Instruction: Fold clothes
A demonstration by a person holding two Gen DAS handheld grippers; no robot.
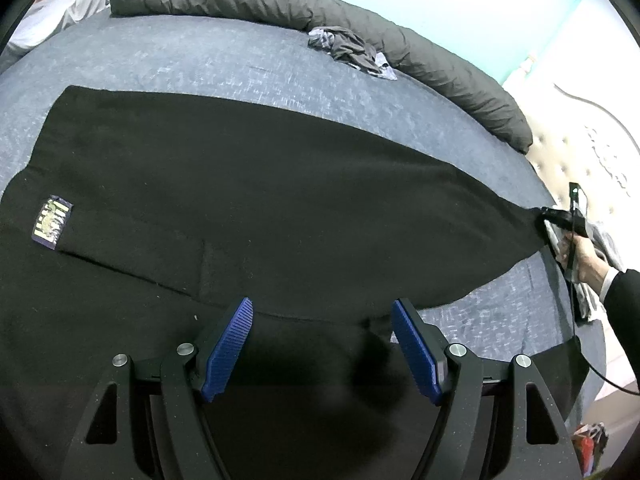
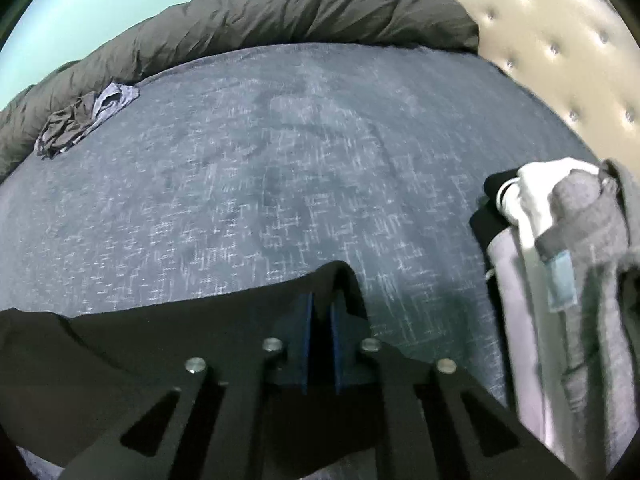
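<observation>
The fingers of the right gripper (image 2: 321, 312) are pressed together on a corner of the black garment (image 1: 248, 184), pinching the cloth between their blue pads. In the left wrist view that same gripper (image 1: 554, 216) shows far to the right, held by a hand (image 1: 580, 252) in a dark sleeve, with the garment's end drawn to a point at it. The fingers of the left gripper (image 1: 322, 312) are spread wide above the near edge of the garment, with nothing between them.

The garment lies spread flat across the bed (image 2: 280, 160), which has a blue-grey mottled cover. A small patch (image 1: 53, 222) shows on the garment at the left. A dark grey duvet (image 1: 280, 4) is bunched along the far side, with a small crumpled piece of clothing (image 1: 348, 50) beside it. Folded clothes (image 2: 572, 264) are stacked at the right, near a padded headboard (image 2: 560, 48).
</observation>
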